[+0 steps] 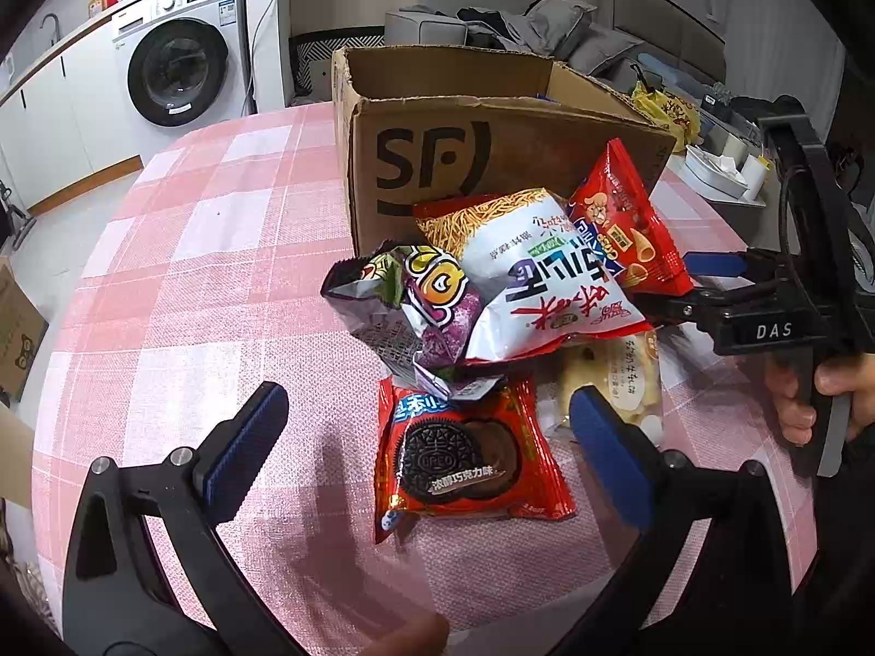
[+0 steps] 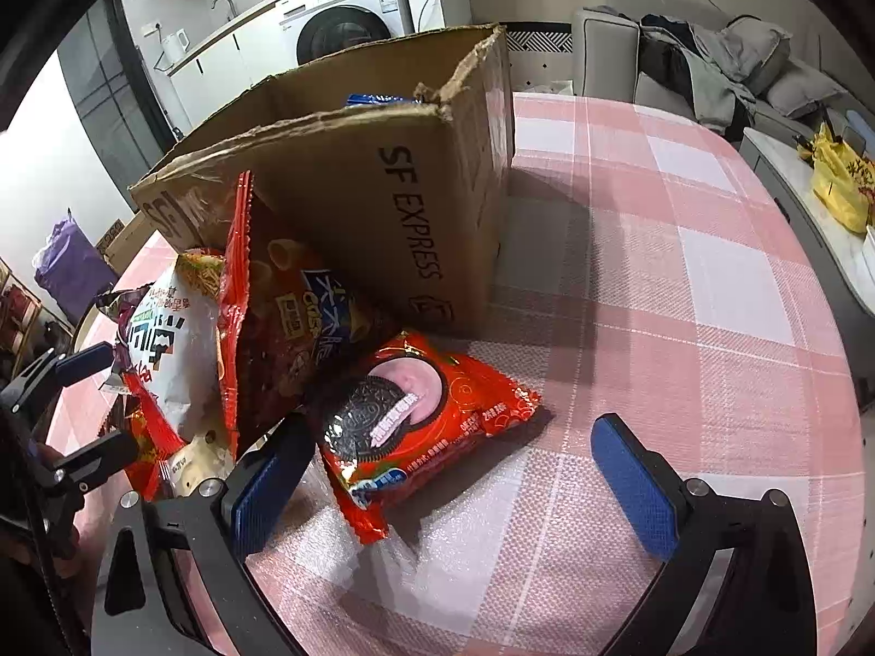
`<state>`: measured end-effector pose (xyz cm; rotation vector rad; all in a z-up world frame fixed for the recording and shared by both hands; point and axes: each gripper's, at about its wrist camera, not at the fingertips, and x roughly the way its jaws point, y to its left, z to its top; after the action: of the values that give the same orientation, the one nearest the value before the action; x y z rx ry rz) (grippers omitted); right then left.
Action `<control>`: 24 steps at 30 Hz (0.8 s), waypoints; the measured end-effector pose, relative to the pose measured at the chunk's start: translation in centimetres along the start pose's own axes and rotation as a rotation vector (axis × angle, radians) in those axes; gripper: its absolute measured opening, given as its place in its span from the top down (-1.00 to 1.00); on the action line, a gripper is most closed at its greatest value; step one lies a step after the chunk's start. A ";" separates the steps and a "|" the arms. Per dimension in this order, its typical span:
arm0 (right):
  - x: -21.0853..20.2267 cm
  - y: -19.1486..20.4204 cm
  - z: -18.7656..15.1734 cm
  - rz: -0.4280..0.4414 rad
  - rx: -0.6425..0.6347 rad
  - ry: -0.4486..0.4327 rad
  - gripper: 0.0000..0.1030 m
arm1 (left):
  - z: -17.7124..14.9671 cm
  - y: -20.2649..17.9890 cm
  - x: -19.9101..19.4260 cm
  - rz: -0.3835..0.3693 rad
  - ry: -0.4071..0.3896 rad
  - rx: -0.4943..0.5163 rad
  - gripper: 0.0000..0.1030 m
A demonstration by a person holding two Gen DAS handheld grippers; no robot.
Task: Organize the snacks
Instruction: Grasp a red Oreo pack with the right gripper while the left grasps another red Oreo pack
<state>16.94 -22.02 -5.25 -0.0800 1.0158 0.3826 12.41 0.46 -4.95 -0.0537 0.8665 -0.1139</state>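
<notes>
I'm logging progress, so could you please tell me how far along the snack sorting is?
Early on. Done: one blue packet shows inside the cardboard box. In hand: nothing; the left gripper and right gripper both have jaws open. Left: the Oreo packs, white noodle bag, purple bag and red chip bag outside the box.

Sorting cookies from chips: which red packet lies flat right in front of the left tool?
The Oreo packet, showing a chocolate cookie; the other red bag leans against the box.
</notes>
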 end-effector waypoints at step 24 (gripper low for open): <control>-1.5 0.4 -0.5 0.060 -0.089 -0.033 0.02 | 0.0 0.3 0.2 -0.001 0.004 0.004 -0.99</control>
<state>15.75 -22.20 -4.22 -0.1230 0.9697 0.4819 12.49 0.70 -5.12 -0.0506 0.8698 -0.1168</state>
